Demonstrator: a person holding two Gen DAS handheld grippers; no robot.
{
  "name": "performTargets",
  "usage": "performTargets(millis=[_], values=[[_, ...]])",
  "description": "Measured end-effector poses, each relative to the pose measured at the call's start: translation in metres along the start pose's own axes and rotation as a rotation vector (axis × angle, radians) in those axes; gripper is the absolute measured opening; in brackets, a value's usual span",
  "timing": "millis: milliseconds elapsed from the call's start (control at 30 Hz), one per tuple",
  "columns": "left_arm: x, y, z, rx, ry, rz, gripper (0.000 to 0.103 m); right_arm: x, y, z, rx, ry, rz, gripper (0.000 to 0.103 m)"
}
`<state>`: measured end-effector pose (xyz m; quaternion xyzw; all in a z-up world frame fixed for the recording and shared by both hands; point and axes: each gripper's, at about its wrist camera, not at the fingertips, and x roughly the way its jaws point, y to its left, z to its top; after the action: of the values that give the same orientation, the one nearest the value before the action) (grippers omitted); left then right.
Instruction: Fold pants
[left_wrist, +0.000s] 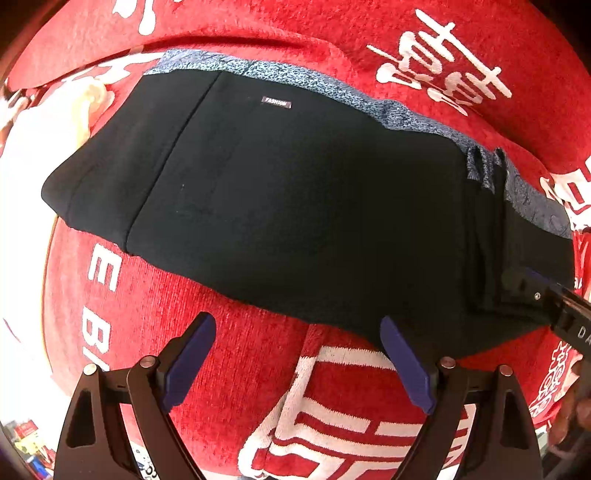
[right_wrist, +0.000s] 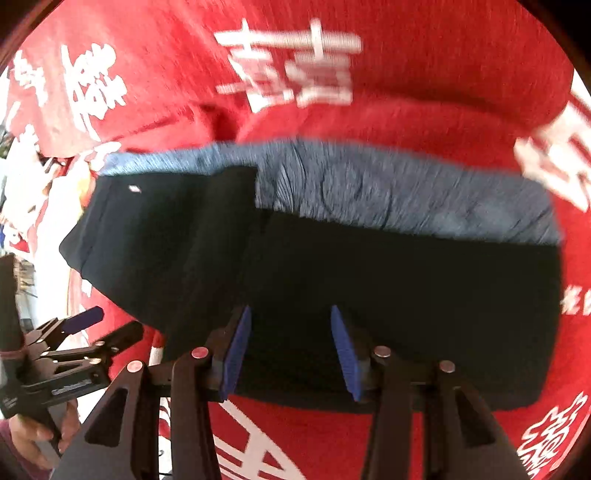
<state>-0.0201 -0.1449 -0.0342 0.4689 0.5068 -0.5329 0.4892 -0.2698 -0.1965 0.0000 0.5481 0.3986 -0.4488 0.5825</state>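
The black pants (left_wrist: 280, 206) lie folded in a flat band on a red cloth, with a small label (left_wrist: 276, 102) near the far edge. A blue-grey patterned layer (left_wrist: 295, 79) shows along that far edge. My left gripper (left_wrist: 295, 319) hangs open over the near edge of the pants, with nothing between its purple pads. In the right wrist view the pants (right_wrist: 406, 295) fill the middle, blurred. My right gripper (right_wrist: 290, 308) stands over them with its blue pads apart and gripping nothing. Its tip also shows at the right end of the pants as the right gripper (left_wrist: 543, 295).
The red cloth (left_wrist: 229, 369) with white characters covers the whole surface. A white and cream bundle (left_wrist: 40, 136) lies beyond the left end of the pants. A hand (right_wrist: 26, 435) holds the left gripper (right_wrist: 92, 325) at the lower left.
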Motion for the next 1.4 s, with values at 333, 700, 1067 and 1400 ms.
performTargets(millis=[333, 700, 1067, 1400], values=[[-0.004, 0.012, -0.001, -0.006, -0.009, -0.019, 0.091, -0.002, 0.015, -0.008, -0.029, 0.004, -0.04, 0.056], [-0.009, 0.045, 0.004, -0.052, -0.035, -0.009, 0.091, 0.008, 0.051, -0.013, -0.142, 0.024, -0.159, 0.071], [-0.012, 0.076, 0.007, -0.137, -0.043, -0.008, 0.091, 0.005, 0.08, -0.019, -0.196, 0.054, -0.153, 0.072], [-0.026, 0.14, 0.015, -0.345, -0.165, -0.173, 0.091, 0.014, 0.084, -0.018, -0.204, 0.077, -0.161, 0.077]])
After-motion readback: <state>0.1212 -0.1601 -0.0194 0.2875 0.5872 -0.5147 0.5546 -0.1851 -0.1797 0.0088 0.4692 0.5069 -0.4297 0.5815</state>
